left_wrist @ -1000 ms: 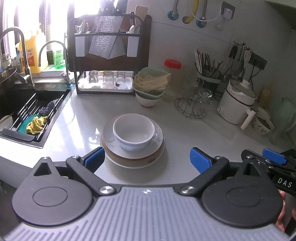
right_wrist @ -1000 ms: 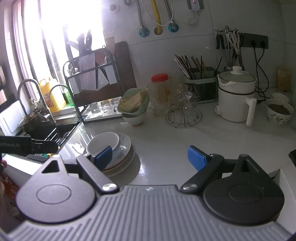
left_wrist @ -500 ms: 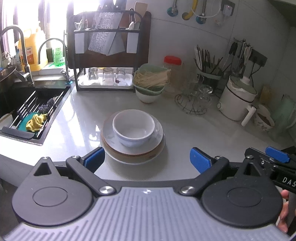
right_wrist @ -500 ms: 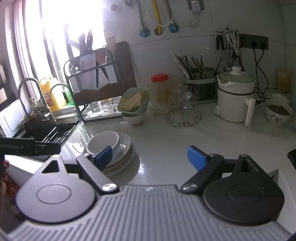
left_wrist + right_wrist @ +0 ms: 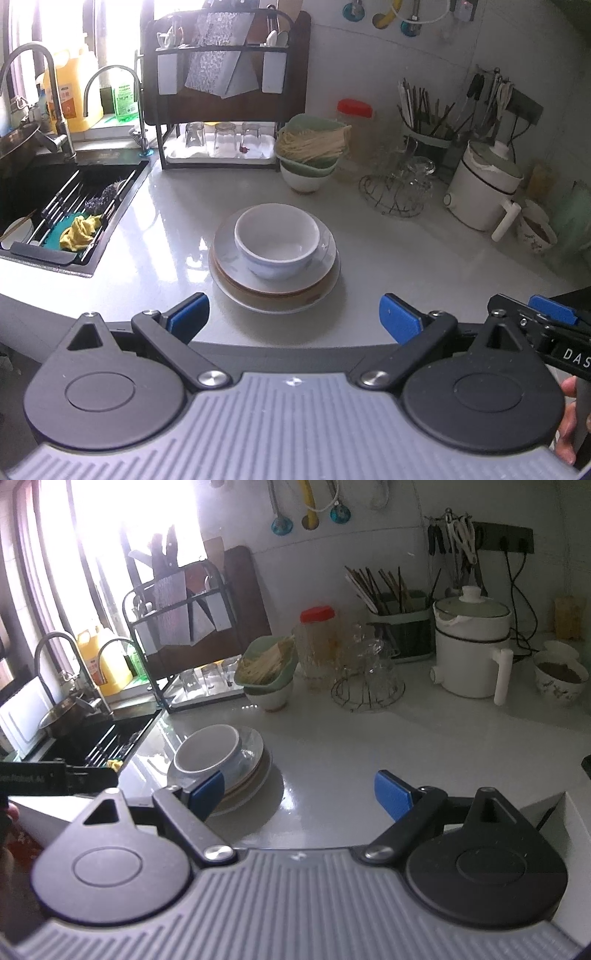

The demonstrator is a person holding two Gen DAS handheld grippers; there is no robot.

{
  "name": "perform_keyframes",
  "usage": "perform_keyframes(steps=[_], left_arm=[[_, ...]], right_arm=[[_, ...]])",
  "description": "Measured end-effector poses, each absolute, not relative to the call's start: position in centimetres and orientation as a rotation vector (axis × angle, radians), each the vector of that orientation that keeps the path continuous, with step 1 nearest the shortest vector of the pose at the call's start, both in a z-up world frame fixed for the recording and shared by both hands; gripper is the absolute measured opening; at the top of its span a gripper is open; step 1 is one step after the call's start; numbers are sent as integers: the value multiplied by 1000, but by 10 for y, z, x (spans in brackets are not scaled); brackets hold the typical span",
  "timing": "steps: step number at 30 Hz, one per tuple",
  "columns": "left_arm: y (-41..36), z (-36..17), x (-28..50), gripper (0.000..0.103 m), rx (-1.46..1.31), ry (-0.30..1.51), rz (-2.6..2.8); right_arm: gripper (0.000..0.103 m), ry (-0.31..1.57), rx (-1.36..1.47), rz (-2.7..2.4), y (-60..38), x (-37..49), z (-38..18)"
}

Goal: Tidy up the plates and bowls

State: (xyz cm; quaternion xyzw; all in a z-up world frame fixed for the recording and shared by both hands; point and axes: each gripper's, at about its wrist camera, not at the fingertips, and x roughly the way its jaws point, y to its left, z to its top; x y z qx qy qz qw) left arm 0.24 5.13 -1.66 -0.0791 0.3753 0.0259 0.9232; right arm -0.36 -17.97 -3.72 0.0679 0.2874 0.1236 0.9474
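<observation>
round white bowl (image 5: 277, 240) atop stacked glossy plates (image 5: 274, 284), both grippers agape

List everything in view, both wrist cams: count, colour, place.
bowl: 1, white, on top of the plate stack
plates: a stack, white with one brown-edged, centre of the countertop
countertop: 1, pale grey, glossy
sink: 1, black, far left, yellow cloth inside
dish rack: 1, dark, behind the sink, 3 upturned glasses below
noodle basket: 1, green, atop a white bowl
jar: 1, clear with red lid, by the wall
wire glass stand: 1, clear glassware
chopstick holder: 1, by the wall
electric pot: 1, white, right
left gripper: blue pads, open, empty
right gripper: blue pads, open, empty
</observation>
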Motion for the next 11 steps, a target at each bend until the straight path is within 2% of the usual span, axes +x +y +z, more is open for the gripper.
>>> perform_keyframes(steps=[11], left_arm=[[55, -19, -1, 100, -163, 783, 71]], right_arm=[[90, 602, 118, 288, -168, -2, -39]])
